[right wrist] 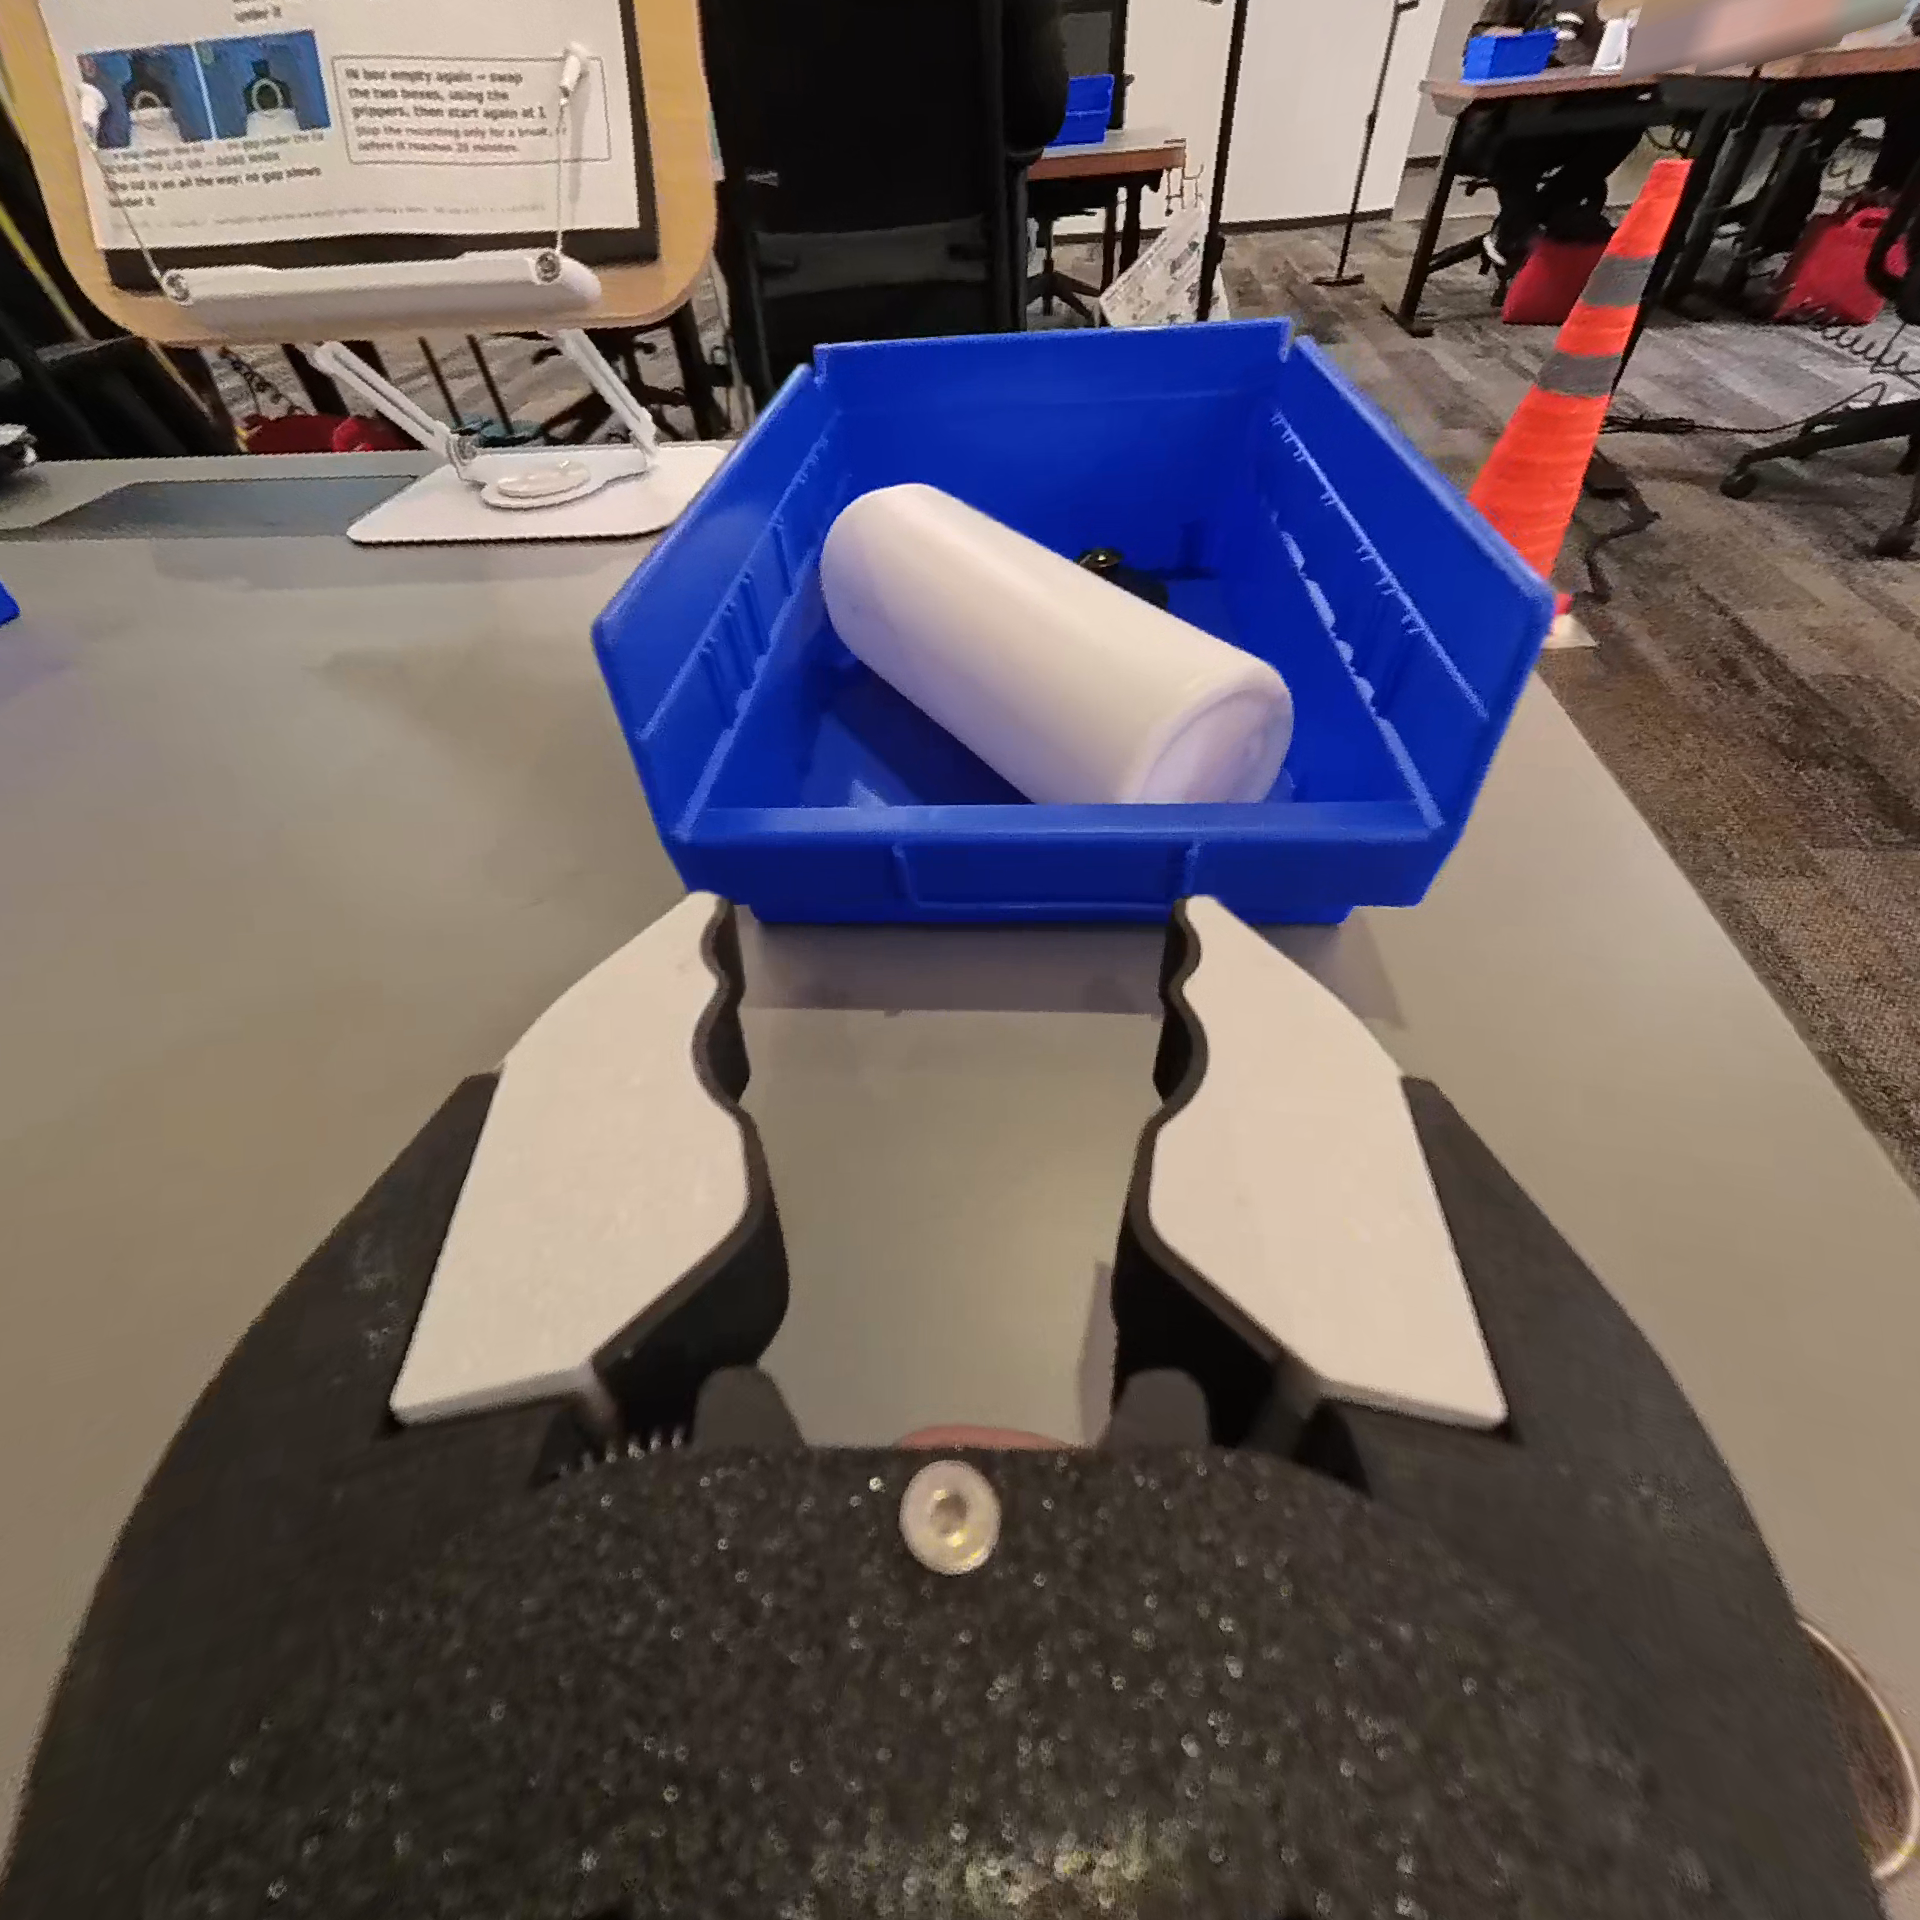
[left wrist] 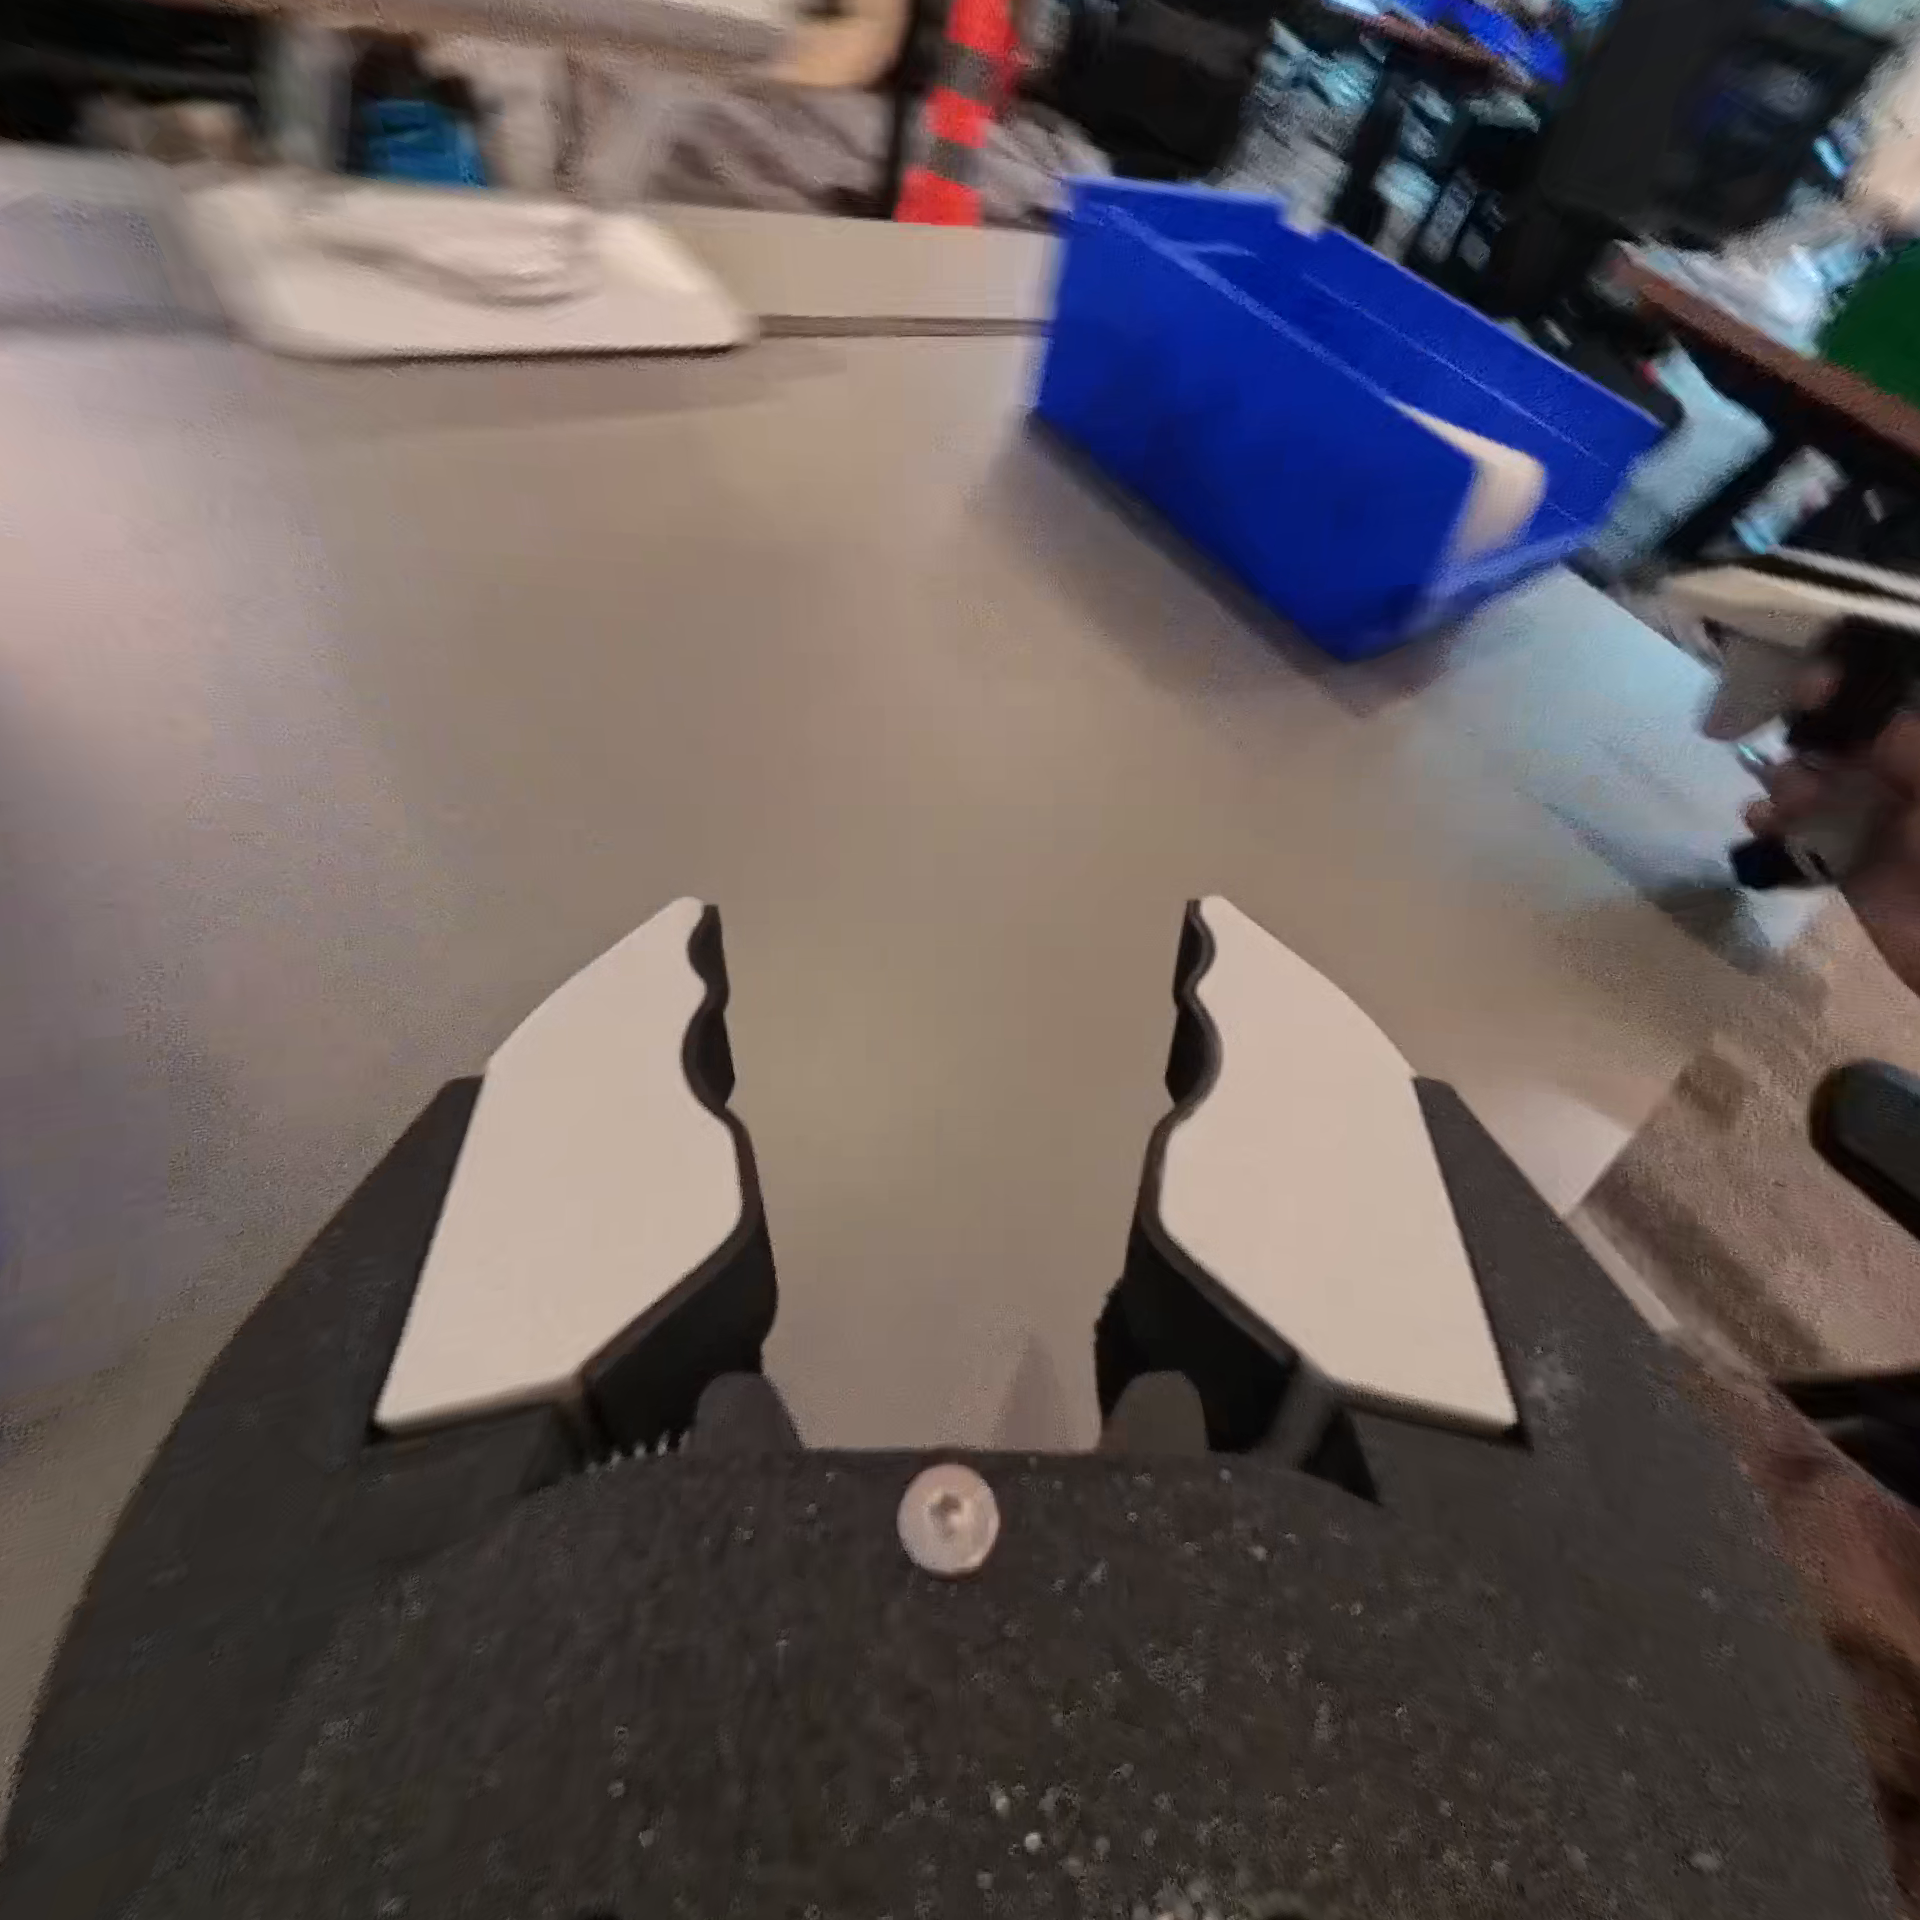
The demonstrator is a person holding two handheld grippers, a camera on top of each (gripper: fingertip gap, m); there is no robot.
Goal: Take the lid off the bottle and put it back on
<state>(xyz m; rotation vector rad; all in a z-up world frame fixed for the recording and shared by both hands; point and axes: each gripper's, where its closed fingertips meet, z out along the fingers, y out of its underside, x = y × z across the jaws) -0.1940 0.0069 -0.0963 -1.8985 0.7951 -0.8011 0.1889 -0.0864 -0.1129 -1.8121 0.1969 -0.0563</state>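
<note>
Right gripper: jaws spread wide, nothing between the pads, only bare grey table below. I hold it low and square to the front wall of the blue bin, tips just short of that wall, so the approach goes straight over the low front lip.

Left gripper: equally wide, also empty, over bare table. Its view is motion-blurred; the bin sits ahead to its right, well apart. I judge it is kept free to brace the bottle once it is out.

White bottle lies on its side inside the bin, slanted, base toward me. A dark part at its far end is probably the lid; too hidden to confirm. Lid step not yet begun.

Beyond: document stand at the table's back edge, orange cone on the carpet.
</note>
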